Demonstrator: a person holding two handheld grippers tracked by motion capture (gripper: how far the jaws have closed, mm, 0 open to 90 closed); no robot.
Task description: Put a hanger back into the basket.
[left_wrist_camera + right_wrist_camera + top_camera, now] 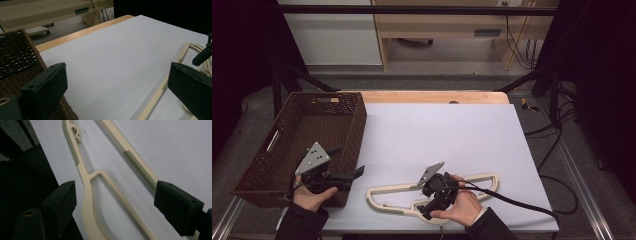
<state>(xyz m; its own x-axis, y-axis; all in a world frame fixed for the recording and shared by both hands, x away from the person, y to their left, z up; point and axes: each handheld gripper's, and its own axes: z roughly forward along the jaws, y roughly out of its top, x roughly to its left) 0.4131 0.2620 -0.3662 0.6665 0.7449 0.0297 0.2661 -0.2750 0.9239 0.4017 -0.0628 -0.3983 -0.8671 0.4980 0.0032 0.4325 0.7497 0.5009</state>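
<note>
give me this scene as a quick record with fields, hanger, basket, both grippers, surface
surface: white sheet over a wooden table
hanger: cream plastic hanger lying flat near the front edge of the sheet
basket: brown woven basket at the left side of the table
left gripper: left gripper at the basket's right wall, fingers apart, nothing between them
right gripper: right gripper low over the hanger, fingers apart on either side of its bars, not pressing on it
likely next: probably closing on the hanger
</note>
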